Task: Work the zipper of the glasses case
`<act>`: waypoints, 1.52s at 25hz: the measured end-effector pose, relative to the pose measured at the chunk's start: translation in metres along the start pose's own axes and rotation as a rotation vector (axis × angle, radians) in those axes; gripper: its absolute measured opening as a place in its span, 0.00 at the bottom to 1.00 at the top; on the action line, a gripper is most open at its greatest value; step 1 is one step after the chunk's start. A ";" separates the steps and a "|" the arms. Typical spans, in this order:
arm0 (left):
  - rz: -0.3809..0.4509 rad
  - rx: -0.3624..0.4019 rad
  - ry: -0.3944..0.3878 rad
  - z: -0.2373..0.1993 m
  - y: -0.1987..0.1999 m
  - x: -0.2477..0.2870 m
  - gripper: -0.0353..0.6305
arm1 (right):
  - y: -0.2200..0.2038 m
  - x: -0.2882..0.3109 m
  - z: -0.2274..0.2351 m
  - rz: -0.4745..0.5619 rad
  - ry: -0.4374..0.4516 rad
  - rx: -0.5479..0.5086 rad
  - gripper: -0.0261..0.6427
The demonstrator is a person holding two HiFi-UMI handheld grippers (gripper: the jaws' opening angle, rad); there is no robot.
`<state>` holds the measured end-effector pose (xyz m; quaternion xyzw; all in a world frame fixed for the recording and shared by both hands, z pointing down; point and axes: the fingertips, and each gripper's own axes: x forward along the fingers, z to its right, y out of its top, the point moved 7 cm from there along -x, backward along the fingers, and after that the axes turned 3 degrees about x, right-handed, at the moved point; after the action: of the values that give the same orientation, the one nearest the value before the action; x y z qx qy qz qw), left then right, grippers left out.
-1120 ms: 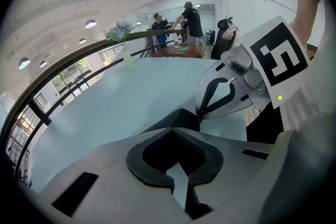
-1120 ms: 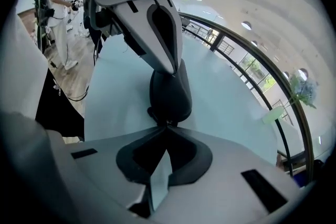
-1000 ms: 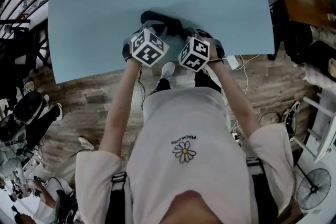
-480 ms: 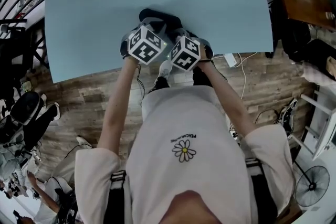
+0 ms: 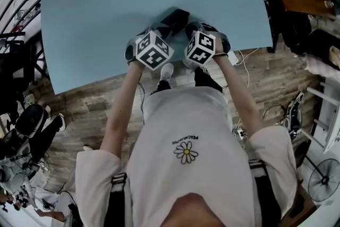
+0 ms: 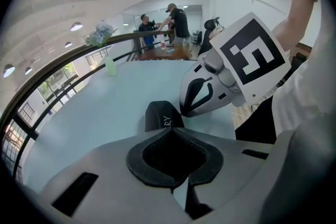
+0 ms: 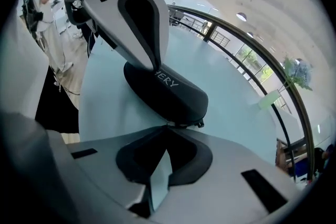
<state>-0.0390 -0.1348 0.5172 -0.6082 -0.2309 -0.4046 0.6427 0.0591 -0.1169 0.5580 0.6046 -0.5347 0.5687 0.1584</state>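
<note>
Jaws on both of my grippers are closed, the tips pressed together. My left gripper (image 6: pixel 170 131) puts its tip on one end of the black glasses case (image 7: pixel 168 94), next to some white lettering. My right gripper (image 7: pixel 167 126) has its tip against the lower edge of the case, just beside a small zipper pull (image 7: pixel 200 124). I cannot tell if it pinches the zipper. The case lies on the light blue table (image 5: pixel 106 2), near the edge that is closest to me.
</note>
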 end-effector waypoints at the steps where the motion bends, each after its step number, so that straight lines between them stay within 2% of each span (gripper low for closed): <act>1: -0.001 0.000 -0.004 -0.001 0.000 0.001 0.07 | 0.000 -0.001 -0.001 0.011 0.011 0.024 0.05; 5: 0.015 -0.023 -0.008 -0.005 0.000 0.001 0.07 | 0.012 -0.004 -0.016 0.072 0.090 0.088 0.05; 9: 0.020 -0.024 -0.011 -0.002 0.002 0.003 0.07 | 0.035 -0.003 -0.049 0.129 0.168 0.060 0.05; 15: 0.044 -0.031 -0.026 -0.004 0.000 0.001 0.07 | 0.055 0.002 -0.066 0.191 0.220 0.117 0.05; 17: 0.051 -0.029 -0.041 -0.005 0.000 0.000 0.07 | 0.055 0.002 -0.066 0.193 0.218 0.093 0.05; 20: 0.052 -0.055 -0.032 -0.008 -0.003 -0.002 0.07 | 0.046 -0.002 -0.063 0.158 0.193 -0.054 0.05; 22: 0.040 -0.045 -0.019 -0.008 -0.003 -0.003 0.07 | 0.033 -0.007 -0.056 0.122 0.152 -0.132 0.05; 26: 0.044 -0.025 -0.040 -0.002 0.002 -0.001 0.07 | 0.004 -0.017 -0.034 0.083 0.087 -0.067 0.05; 28: 0.045 -0.017 -0.034 0.001 0.005 0.002 0.07 | -0.001 -0.016 -0.030 0.071 0.081 -0.070 0.05; 31: 0.044 -0.024 -0.026 0.002 0.007 0.006 0.07 | -0.003 -0.015 -0.031 0.068 0.098 -0.088 0.05; 38: 0.083 -0.042 -0.046 0.000 0.006 0.006 0.07 | -0.004 -0.023 -0.047 0.090 0.190 -0.031 0.05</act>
<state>-0.0310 -0.1366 0.5190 -0.6398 -0.2114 -0.3683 0.6406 0.0429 -0.0671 0.5543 0.5206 -0.5528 0.6217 0.1921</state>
